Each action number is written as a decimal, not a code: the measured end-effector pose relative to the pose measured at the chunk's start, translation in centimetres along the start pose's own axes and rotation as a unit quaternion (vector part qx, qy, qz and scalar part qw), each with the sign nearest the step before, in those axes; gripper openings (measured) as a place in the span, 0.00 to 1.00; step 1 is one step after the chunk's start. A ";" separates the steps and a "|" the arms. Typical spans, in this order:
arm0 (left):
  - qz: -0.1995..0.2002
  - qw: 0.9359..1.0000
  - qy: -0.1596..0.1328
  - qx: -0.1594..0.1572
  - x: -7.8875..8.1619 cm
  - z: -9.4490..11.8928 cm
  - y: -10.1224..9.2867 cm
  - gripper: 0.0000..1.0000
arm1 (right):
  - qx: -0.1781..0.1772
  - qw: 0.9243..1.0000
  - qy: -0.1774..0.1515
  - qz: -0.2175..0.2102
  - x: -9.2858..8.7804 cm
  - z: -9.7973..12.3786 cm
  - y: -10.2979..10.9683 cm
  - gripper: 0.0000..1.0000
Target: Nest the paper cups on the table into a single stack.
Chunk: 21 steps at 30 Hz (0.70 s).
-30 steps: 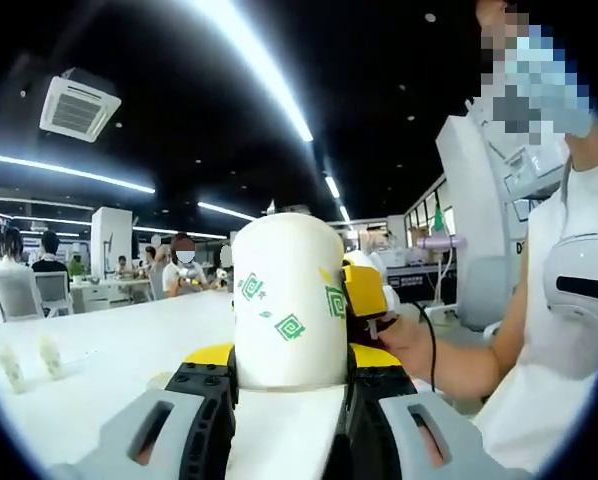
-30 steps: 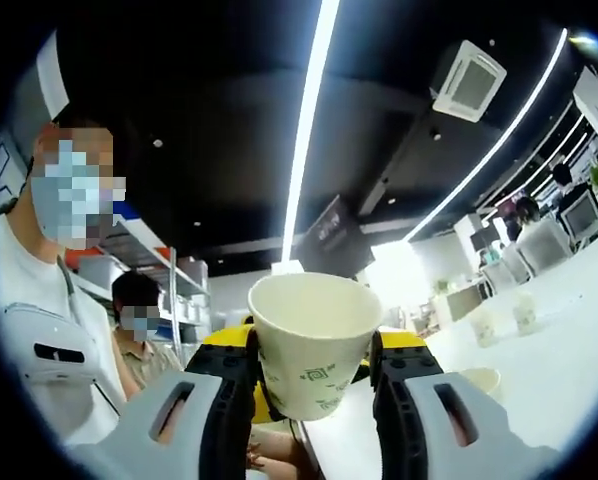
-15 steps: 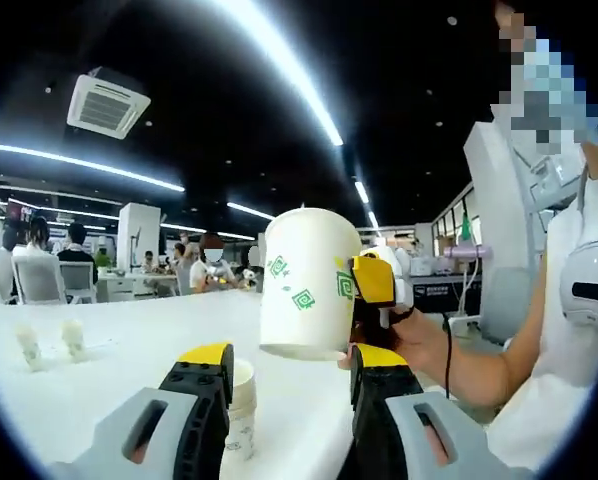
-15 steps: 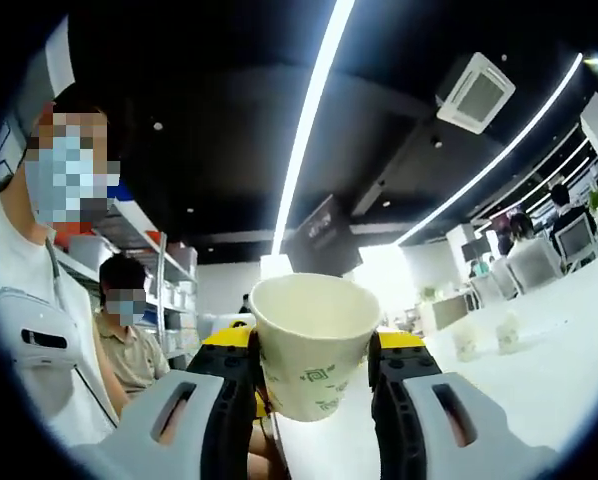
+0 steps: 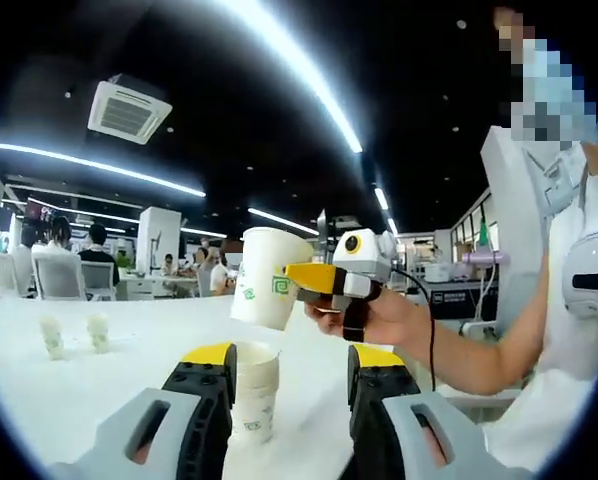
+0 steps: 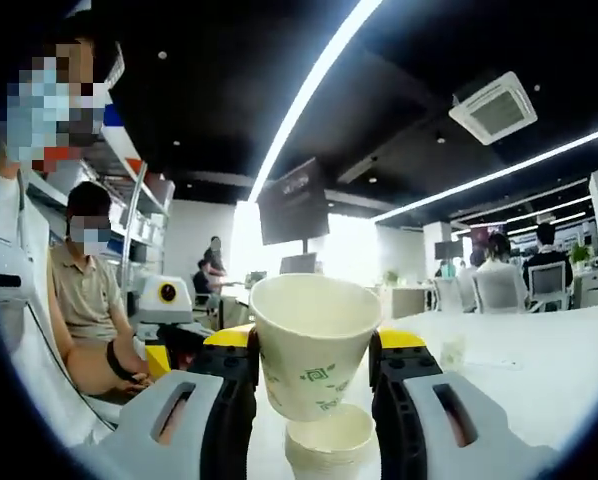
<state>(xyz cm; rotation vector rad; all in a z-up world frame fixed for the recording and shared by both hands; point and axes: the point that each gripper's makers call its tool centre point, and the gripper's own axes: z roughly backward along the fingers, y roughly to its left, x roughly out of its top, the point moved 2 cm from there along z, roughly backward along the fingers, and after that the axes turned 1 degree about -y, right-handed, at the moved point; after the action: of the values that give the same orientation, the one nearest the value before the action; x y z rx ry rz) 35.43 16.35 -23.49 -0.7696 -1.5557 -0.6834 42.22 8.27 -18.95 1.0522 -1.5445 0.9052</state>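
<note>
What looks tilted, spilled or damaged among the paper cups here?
Nothing stands out. The right gripper holds a white paper cup with green marks upright above the white cup stack on the table; no spill or damage shows.

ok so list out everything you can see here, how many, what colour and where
Held paper cup: one, white with green marks, upright between the right hand-held gripper's jaws, raised above the stack.
Cup stack: one, white, standing on the table between the open jaws in the left gripper view.
Table: one, white.
Small items: two, pale, far on the table.
Seated person: one, khaki shirt, left in the right gripper view.
Right hand-held gripper: yellow, grey, black.
Left hand-held gripper: same colours.
</note>
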 end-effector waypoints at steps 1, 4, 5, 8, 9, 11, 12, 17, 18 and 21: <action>-0.001 1.000 0.002 0.002 -0.1 0.1 0.1 0.48 | -0.002 1.000 0.007 0.006 -0.2 -0.1 -0.1 0.46; -0.001 1.000 0.000 0.003 0.0 0.2 0.2 0.47 | -0.007 0.999 0.025 0.021 -0.9 -0.3 -0.4 0.46; -0.001 1.000 0.000 0.004 0.0 0.2 0.3 0.47 | -0.013 0.999 0.036 0.032 -1.3 -0.3 -0.6 0.46; -0.003 1.000 -0.001 0.006 0.1 0.3 0.4 0.47 | -0.020 0.997 0.056 0.048 -2.3 -0.5 -0.9 0.46; -0.003 1.000 -0.001 0.007 0.1 0.3 0.5 0.47 | -0.020 0.997 0.059 0.049 -2.5 -0.5 -1.0 0.46; -0.003 1.000 -0.001 0.008 0.1 0.4 0.6 0.47 | -0.020 0.996 0.064 0.052 -2.8 -0.6 -1.0 0.46; -0.003 1.000 -0.002 0.008 0.1 0.4 0.6 0.47 | -0.022 0.996 0.069 0.056 -3.1 -0.5 -1.0 0.46; 0.000 1.000 -0.003 0.008 0.1 0.4 0.6 0.47 | -0.022 0.994 0.083 0.067 -3.8 -0.6 -0.8 0.47; 0.000 1.000 -0.004 0.008 0.1 0.4 0.6 0.47 | -0.022 0.994 0.085 0.069 -3.8 -0.6 -0.8 0.47; 0.003 1.000 -0.007 0.008 0.3 0.3 0.6 0.48 | -0.023 0.993 0.089 0.072 -4.2 -0.6 -0.8 0.47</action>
<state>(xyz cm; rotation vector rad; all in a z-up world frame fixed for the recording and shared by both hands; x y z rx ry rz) 35.71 17.01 -23.27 -0.7688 -1.5692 -0.6616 43.57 9.30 -22.89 0.8124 -1.4968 1.0296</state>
